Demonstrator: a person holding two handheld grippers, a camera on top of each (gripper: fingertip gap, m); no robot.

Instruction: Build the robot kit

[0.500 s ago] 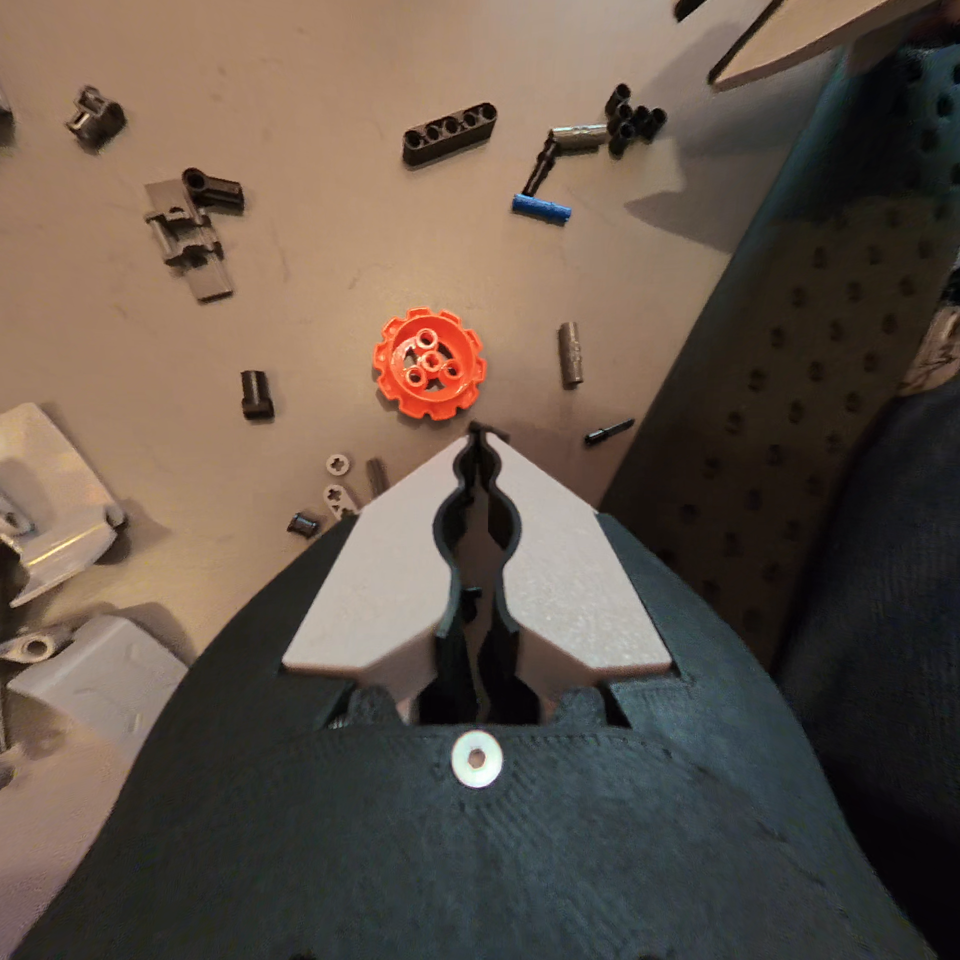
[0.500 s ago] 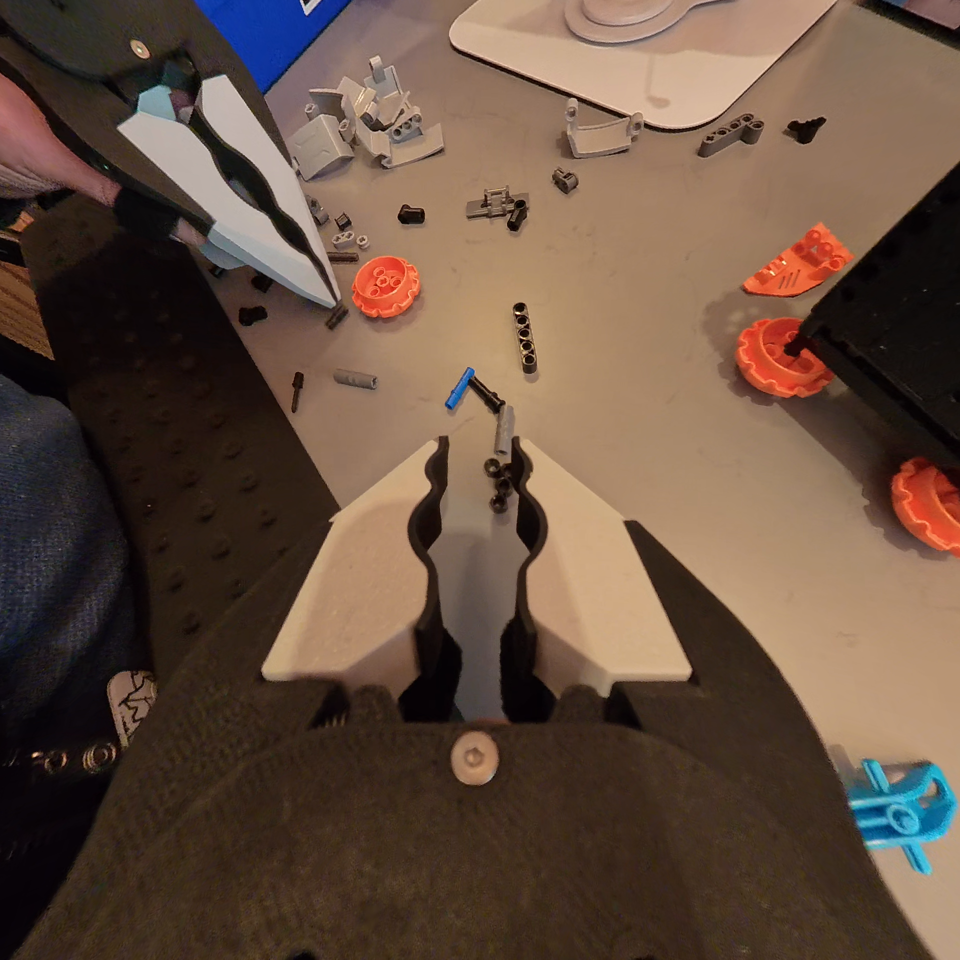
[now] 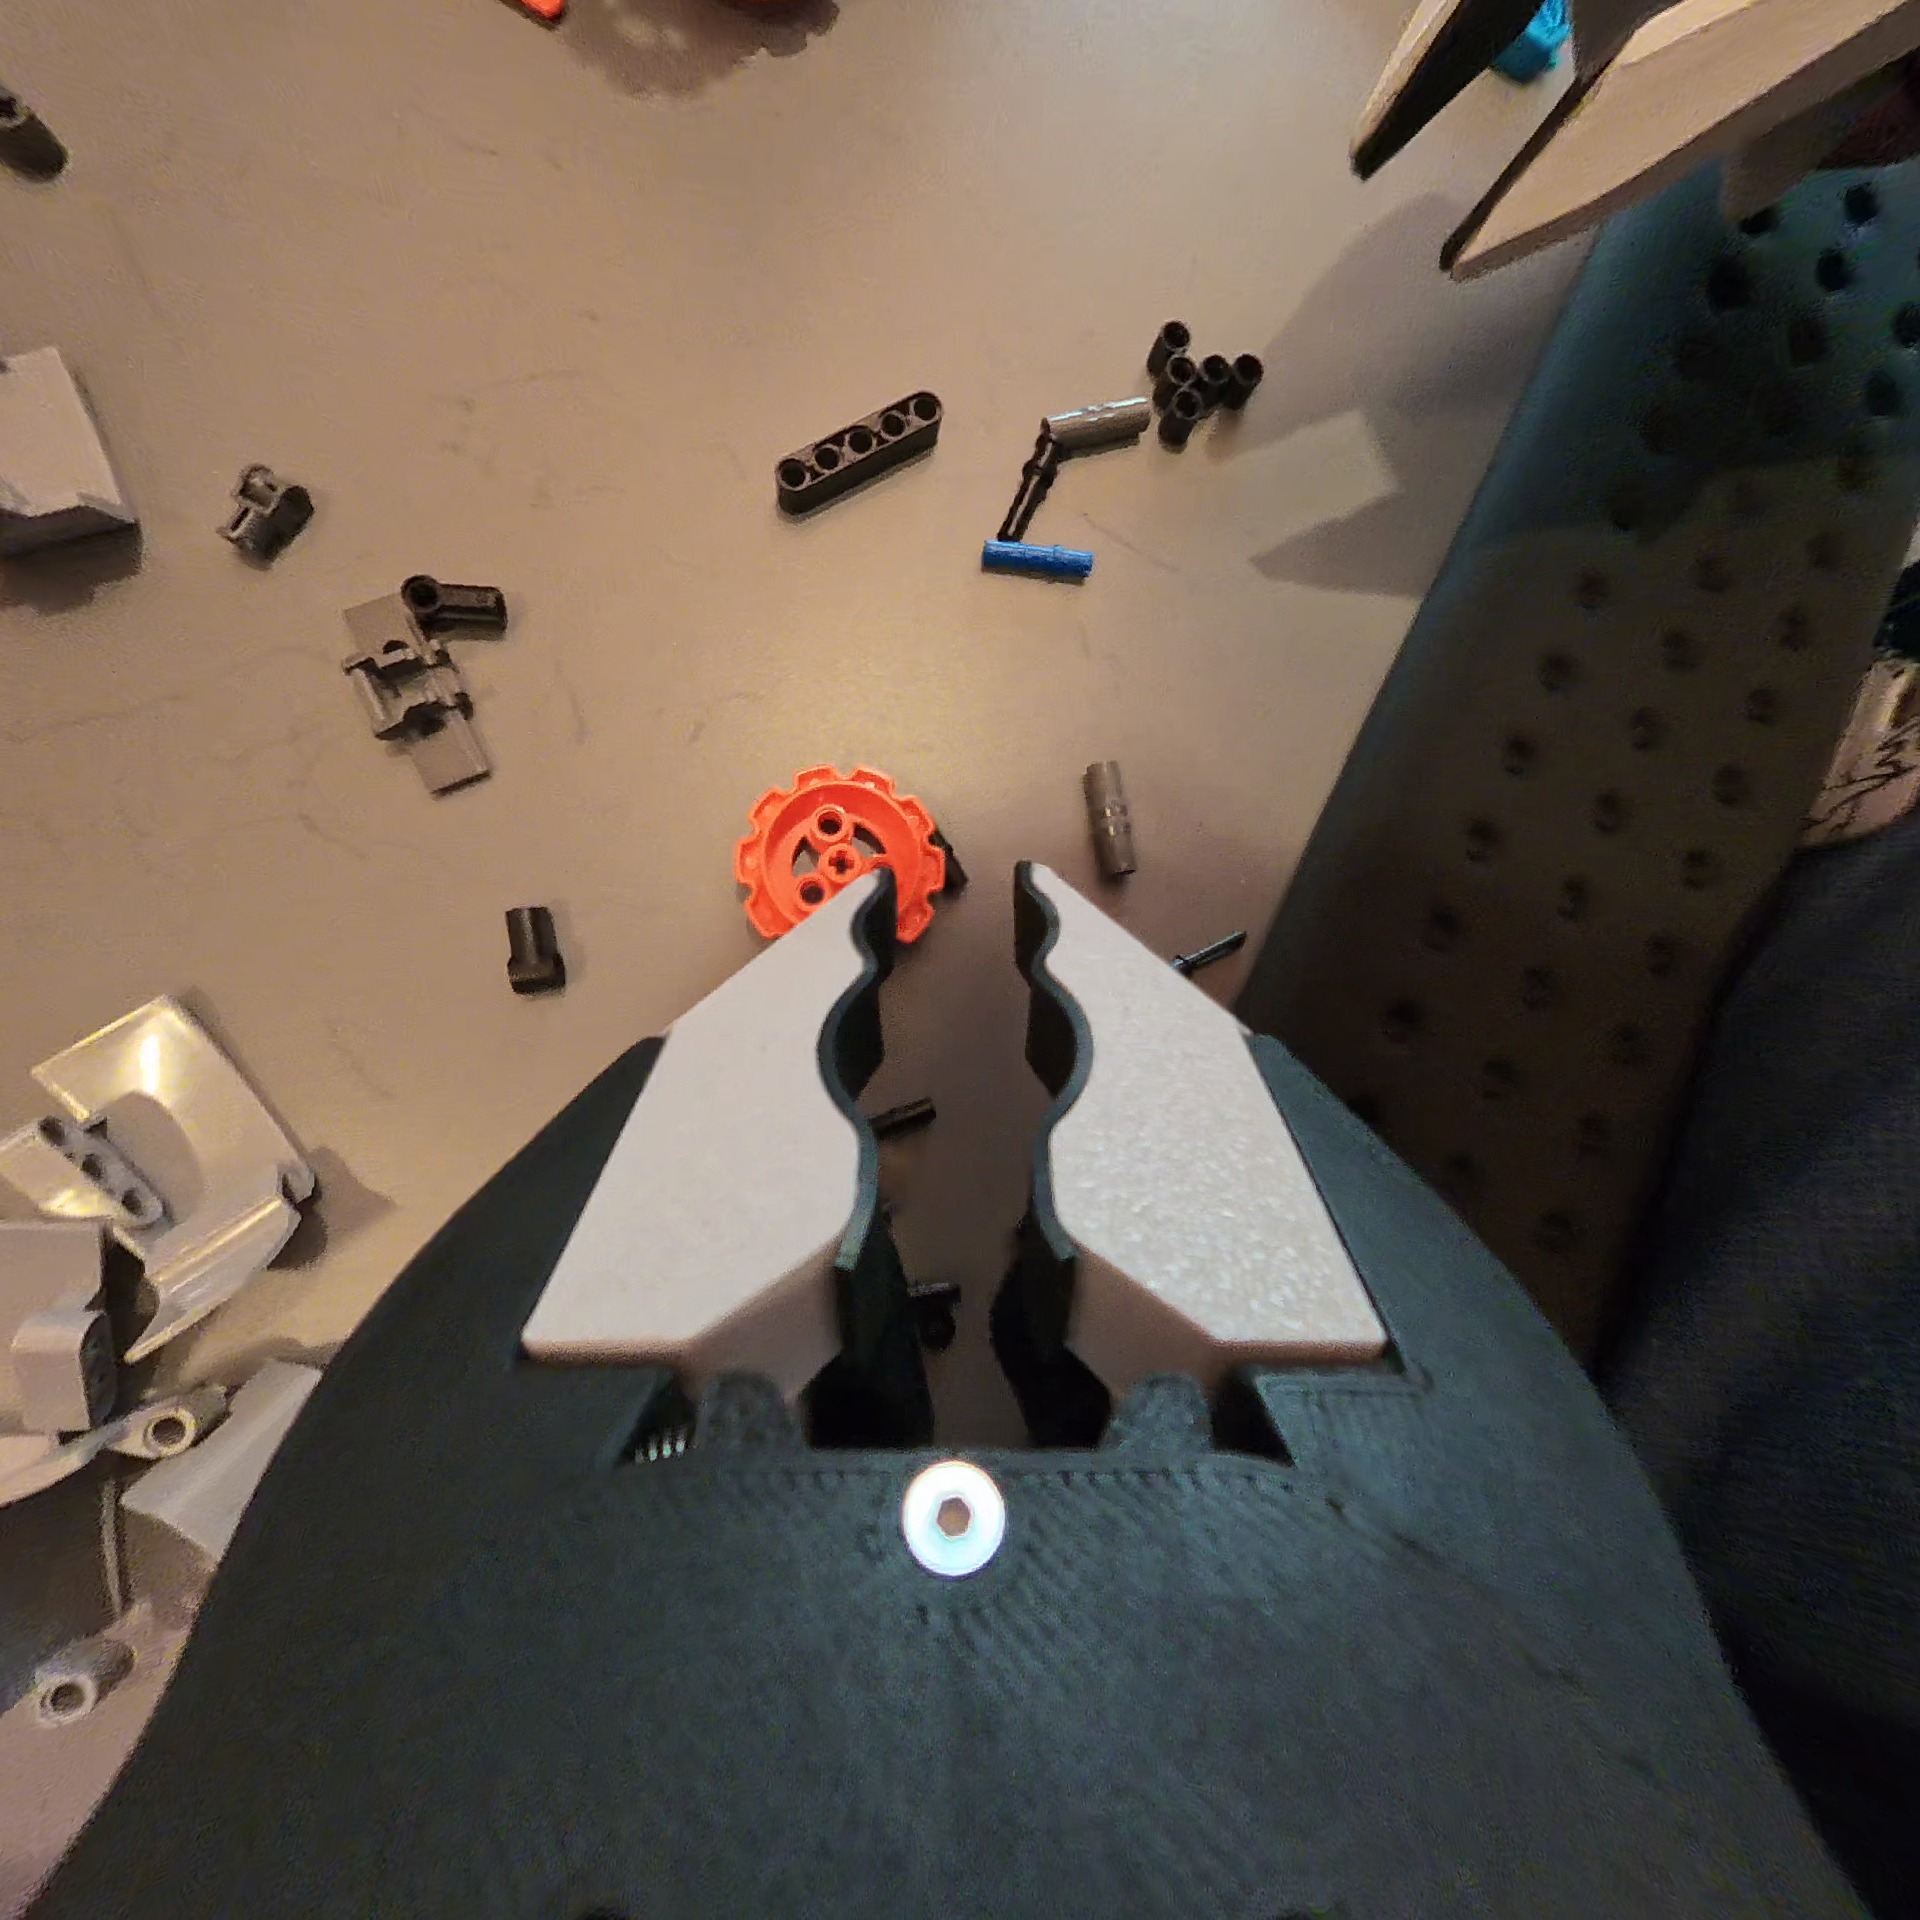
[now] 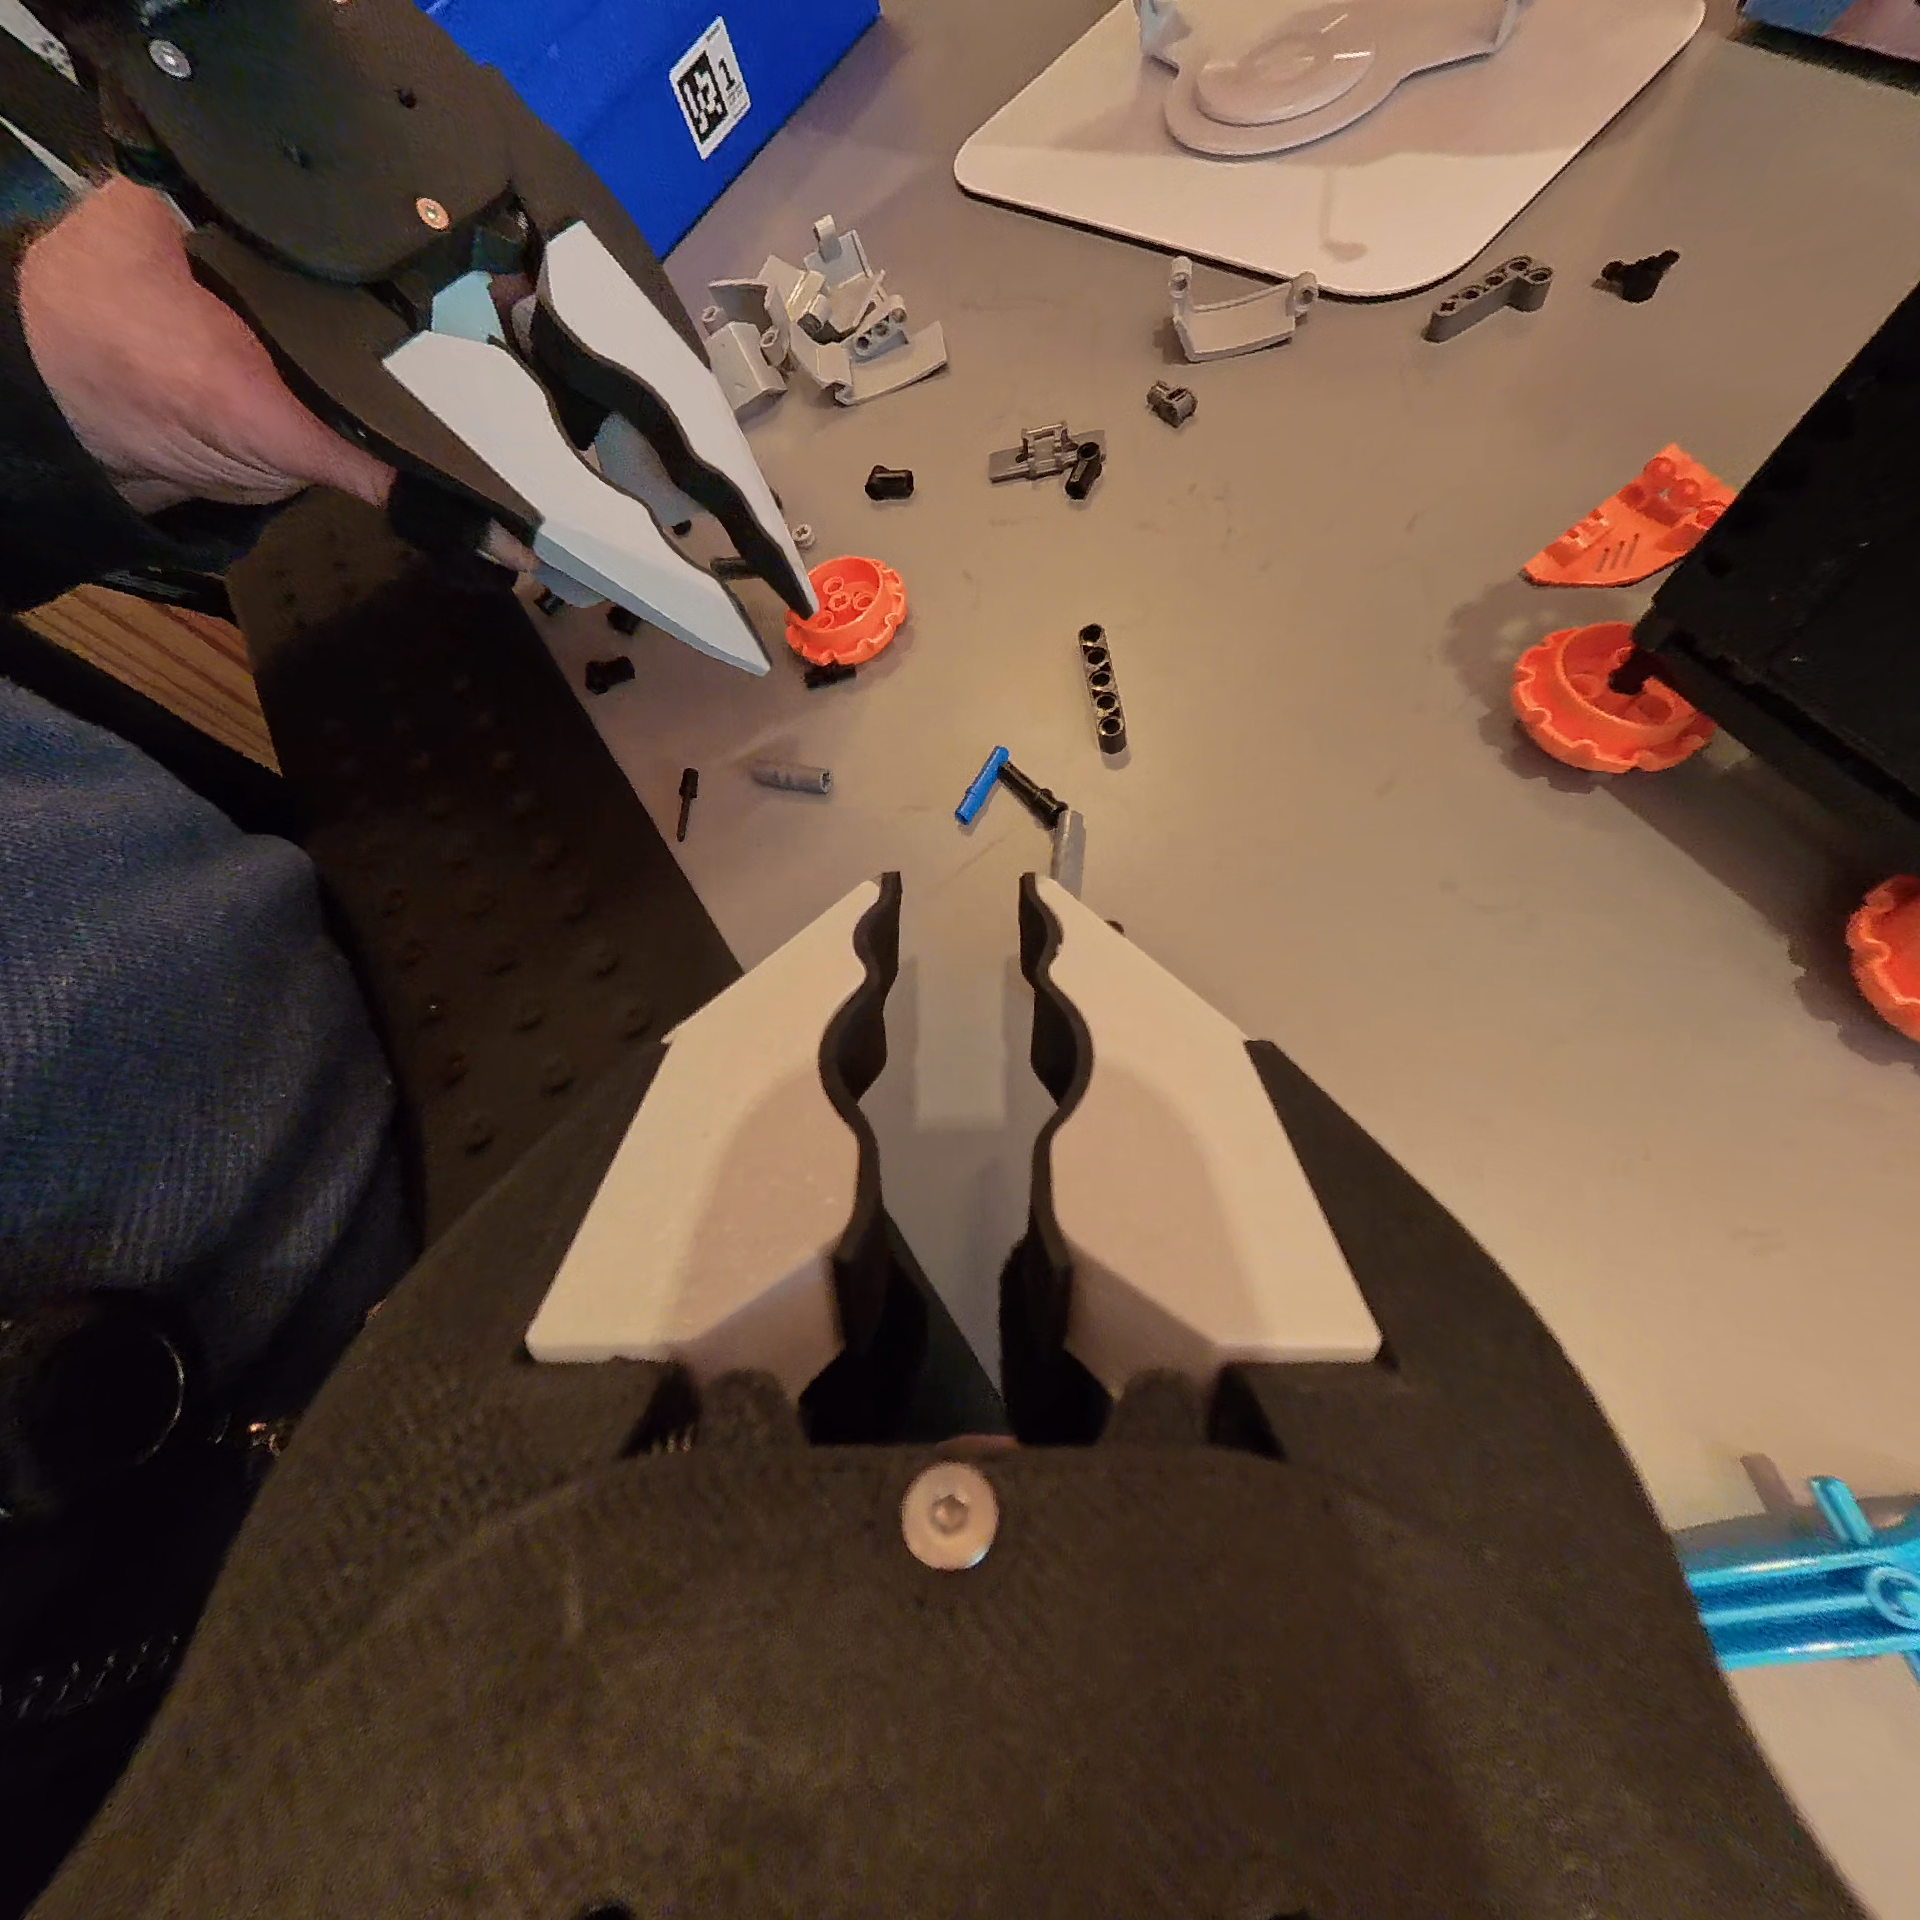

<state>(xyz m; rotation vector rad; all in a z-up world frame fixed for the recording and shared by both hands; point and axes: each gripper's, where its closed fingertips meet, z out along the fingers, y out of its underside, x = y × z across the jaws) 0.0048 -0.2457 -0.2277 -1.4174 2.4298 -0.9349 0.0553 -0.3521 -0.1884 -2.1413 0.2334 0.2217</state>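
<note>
Left gripper point(image 3: 951, 883): fingers parted, nothing held; one tip is seen over the orange toothed wheel point(image 3: 821, 842) on the bench point(image 3: 623, 260), contact not discernible. Right gripper point(image 4: 958, 883): fingers parted, empty, held near a grey pin point(image 4: 1068, 847)

left tool point(image 3: 948, 883): fingers apart, empty | one tip overlapping orange gear point(image 3: 821, 847) | on grey table point(image 3: 623, 260)

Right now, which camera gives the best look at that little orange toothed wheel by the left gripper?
The right wrist view: the orange wheel lies almost whole there, with the left gripper open, one fingertip over it. In the left wrist view the wheel is nearer, but a finger covers its lower right part.
</note>
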